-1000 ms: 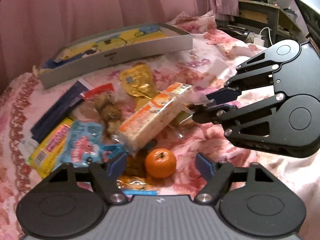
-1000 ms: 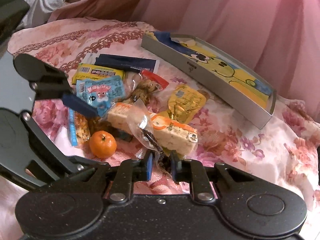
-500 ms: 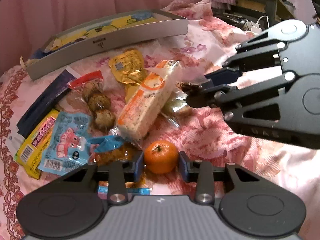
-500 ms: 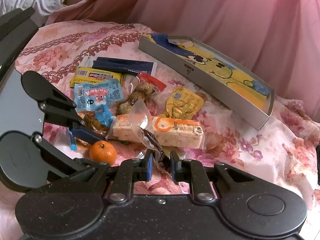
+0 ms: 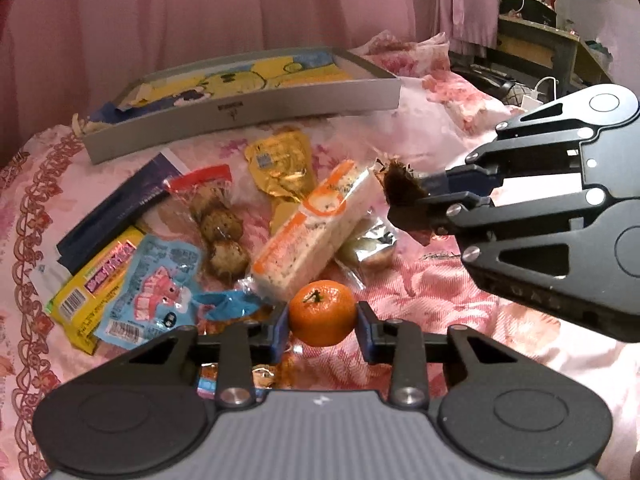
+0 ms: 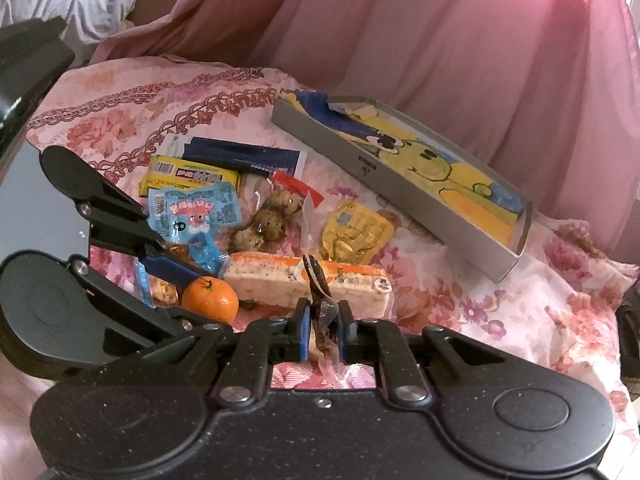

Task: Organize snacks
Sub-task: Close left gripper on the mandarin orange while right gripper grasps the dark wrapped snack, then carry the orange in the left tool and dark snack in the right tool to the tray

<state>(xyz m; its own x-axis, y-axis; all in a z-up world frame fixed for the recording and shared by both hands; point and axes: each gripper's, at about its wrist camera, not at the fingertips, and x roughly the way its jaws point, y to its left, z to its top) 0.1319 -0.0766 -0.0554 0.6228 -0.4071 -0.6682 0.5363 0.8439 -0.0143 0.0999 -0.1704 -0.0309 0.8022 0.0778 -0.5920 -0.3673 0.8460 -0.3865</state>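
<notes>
From my left wrist camera I see the left hand-held gripper [image 5: 322, 330] with its blue pads pinching the mandarin [image 5: 322, 312] on both sides, near the front edge of the snack pile on the floral bed cover [image 5: 448, 292]. That view alone shows the desk [image 5: 548, 40] with cables far right, and the right hand-held gripper [image 5: 412, 202] from the side, pressed together on the crinkled brown end of a clear wrapper [image 5: 400, 188].

My right wrist camera shows what the left cannot: the wrapper [image 6: 320, 300] runs up between the right hand-held gripper's [image 6: 323, 334] pads, and a dark sandwich cookie is pictured on the long orange-and-white cake bar [image 6: 280, 282] just beyond. From here the left hand-held gripper [image 6: 200, 284] comes in from the left at the mandarin [image 6: 210, 298].

The remaining snacks lie together in the middle of the bed: a light-blue packet [image 5: 154, 284] with a pink cartoon pig, a yellow packet [image 5: 94, 284] with a barcode, a dark-blue flat packet [image 5: 116, 204], a gold pouch [image 5: 280, 164], and a clear red-topped bag of brown balls [image 5: 218, 216]. Their writing is too small for me to read. The grey tray [image 5: 240, 110] with a yellow cartoon lining sits at the far side, a small dark mark on its wall that I cannot make out
</notes>
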